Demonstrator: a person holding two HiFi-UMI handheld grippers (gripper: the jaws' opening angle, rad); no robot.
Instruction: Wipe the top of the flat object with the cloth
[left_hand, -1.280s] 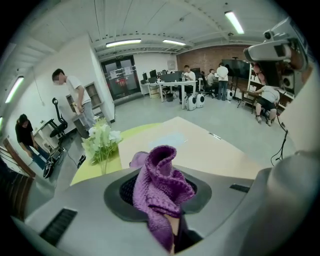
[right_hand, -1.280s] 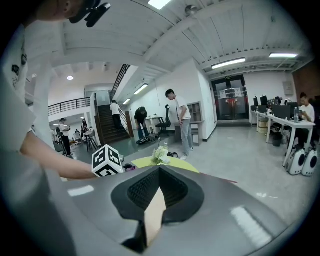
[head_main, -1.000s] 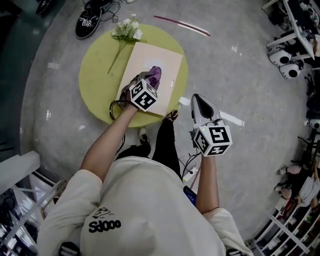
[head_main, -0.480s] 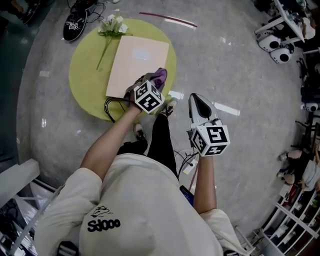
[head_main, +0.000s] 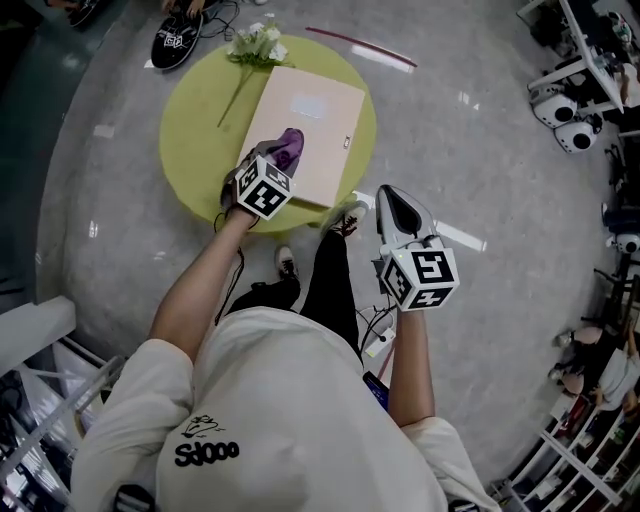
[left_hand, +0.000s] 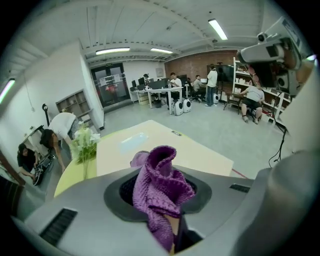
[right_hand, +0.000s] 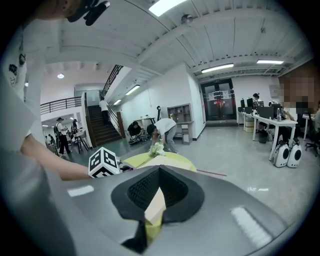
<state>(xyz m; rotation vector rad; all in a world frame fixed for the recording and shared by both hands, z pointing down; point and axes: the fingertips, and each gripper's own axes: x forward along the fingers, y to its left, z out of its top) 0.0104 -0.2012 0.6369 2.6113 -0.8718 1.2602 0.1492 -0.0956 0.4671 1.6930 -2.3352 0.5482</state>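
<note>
Purple cloth (left_hand: 160, 190) in left tongs (head_main: 280, 152)

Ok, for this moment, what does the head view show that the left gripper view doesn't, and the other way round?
Head view only: the right gripper, held over the floor off to the side, and both of the person's arms.

Left gripper view only: the room beyond, with people at desks and someone bending over near the flowers.

Both: the purple cloth pinched in the left gripper over the beige board, the white flowers and the green table.
</note>
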